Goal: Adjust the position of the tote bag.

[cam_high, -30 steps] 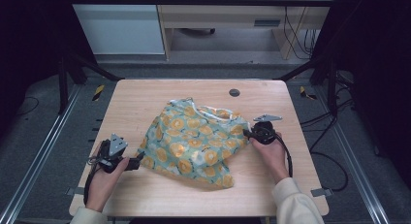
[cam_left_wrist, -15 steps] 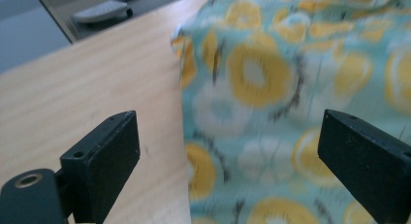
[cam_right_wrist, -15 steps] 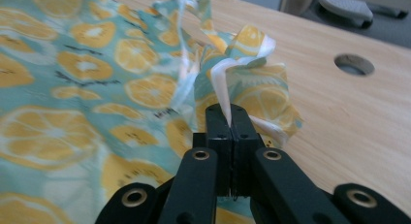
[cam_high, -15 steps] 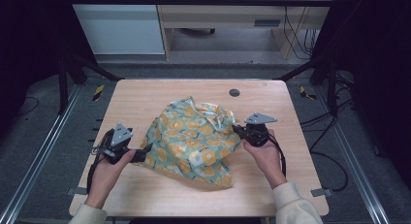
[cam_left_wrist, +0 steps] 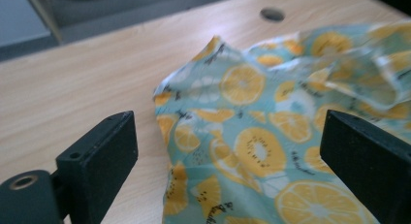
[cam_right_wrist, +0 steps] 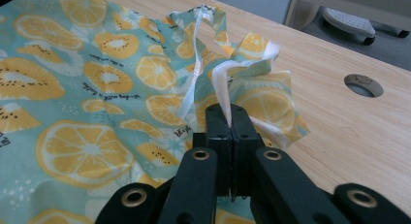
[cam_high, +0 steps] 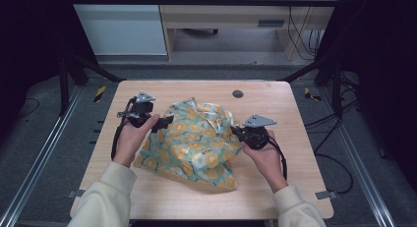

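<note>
A teal cloth printed with orange and kiwi slices lies crumpled in the middle of the wooden table. My left gripper is at the cloth's left edge and open. In the left gripper view its jaws stand wide apart, with the cloth lying on the table beyond them. My right gripper is at the cloth's right side. In the right gripper view the right gripper is shut on a bunched edge of the cloth, where a white strap runs into the jaws.
A small round hole is set in the tabletop behind the cloth and appears again as the hole in the right gripper view. Bare wood surrounds the cloth. Black frame posts and cables stand beyond the table's edges.
My left gripper has moved away from the person, from the cloth's near left corner up to its far left edge. The right gripper has shifted left with the cloth edge, bunching the fabric.
</note>
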The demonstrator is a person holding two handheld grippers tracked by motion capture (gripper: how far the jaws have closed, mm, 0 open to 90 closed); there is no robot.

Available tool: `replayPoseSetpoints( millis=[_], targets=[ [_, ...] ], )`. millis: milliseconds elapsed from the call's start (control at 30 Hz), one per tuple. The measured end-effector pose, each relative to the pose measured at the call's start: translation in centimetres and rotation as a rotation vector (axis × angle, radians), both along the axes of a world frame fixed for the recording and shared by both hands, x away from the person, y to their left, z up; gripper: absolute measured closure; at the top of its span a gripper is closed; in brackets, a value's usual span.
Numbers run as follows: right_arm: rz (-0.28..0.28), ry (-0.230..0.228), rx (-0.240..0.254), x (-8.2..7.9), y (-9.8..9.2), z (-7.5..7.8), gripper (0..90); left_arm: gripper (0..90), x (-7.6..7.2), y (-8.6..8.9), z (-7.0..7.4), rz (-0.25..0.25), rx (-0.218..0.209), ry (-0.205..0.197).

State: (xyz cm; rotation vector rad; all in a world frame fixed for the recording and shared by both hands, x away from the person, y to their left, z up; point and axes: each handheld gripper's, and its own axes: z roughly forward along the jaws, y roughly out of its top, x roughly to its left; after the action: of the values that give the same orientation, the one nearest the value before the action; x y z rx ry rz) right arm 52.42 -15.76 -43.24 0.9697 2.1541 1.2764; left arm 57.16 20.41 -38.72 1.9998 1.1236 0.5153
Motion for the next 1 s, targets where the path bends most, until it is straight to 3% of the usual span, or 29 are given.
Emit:
replayPoseSetpoints(
  millis=[100,367,433,567,733,800,1000],
  targets=[
    [-0.027,-0.013,0.009,0.0,-0.1,0.0,89.7,9.9,0.4,-0.8,-1.0,0.003,0.073,0.062],
    [-0.050,-0.035,0.005,-0.1,-0.2,0.1,89.7,25.2,1.0,-1.2,-2.4,-0.007,0.104,0.093],
    [-0.067,-0.055,0.009,-0.1,-0.4,0.3,89.7,37.5,0.9,-1.2,-2.5,-0.020,0.108,0.087],
    [-0.079,-0.048,0.020,-0.1,-0.9,0.3,89.8,53.6,0.9,-1.1,-2.9,-0.028,0.113,0.104],
    [-0.087,-0.052,0.027,-0.1,-1.4,0.4,89.8,78.5,0.3,-0.8,-3.1,-0.071,0.138,0.088],
    [-0.090,-0.053,0.032,-0.2,-1.5,0.5,89.8,82.0,0.2,-0.5,-3.0,-0.079,0.147,0.067],
    [-0.101,-0.055,0.056,-0.4,-2.4,0.8,89.9,87.3,-1.0,0.5,-2.4,-0.076,0.108,0.003]
  ],
)
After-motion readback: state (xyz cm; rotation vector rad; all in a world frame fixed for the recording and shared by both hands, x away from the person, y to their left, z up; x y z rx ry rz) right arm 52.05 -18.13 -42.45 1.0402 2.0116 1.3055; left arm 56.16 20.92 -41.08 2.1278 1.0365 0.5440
